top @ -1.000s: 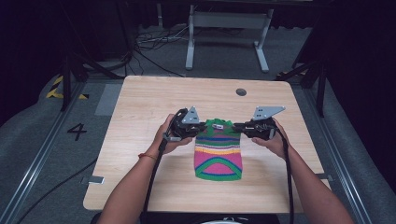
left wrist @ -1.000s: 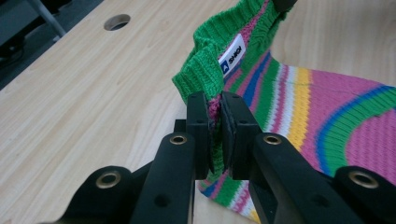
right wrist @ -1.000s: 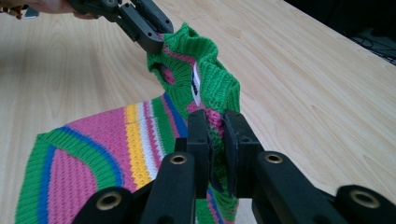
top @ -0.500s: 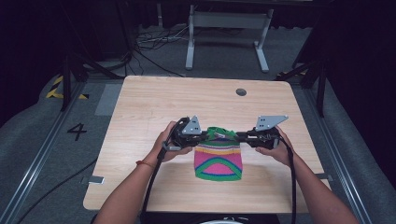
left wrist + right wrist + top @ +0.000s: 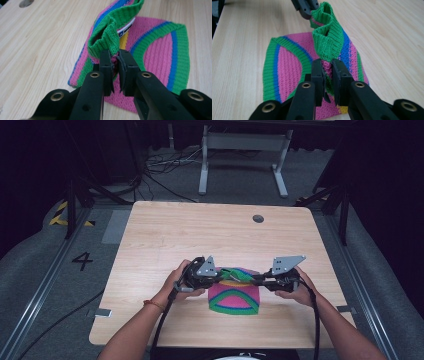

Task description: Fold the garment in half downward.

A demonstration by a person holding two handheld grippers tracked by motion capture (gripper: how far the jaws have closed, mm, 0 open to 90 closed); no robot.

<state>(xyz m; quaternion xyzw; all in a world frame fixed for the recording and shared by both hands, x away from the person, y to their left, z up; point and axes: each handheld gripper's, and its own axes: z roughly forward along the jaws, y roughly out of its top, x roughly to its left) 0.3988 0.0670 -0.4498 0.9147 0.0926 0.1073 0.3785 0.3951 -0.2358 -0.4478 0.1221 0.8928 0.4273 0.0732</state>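
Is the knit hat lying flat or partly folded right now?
Partly folded. The knit hat has its green band lifted and doubled over, pinched by the left gripper and right gripper.

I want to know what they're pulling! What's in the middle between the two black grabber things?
The green ribbed edge of the striped knitted hat, held up between the left gripper and right gripper in the high view.

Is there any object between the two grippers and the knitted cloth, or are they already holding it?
Nothing stands between. The left gripper and the right gripper are each shut on the green ribbed edge of the knitted cloth, lifting it off the table.
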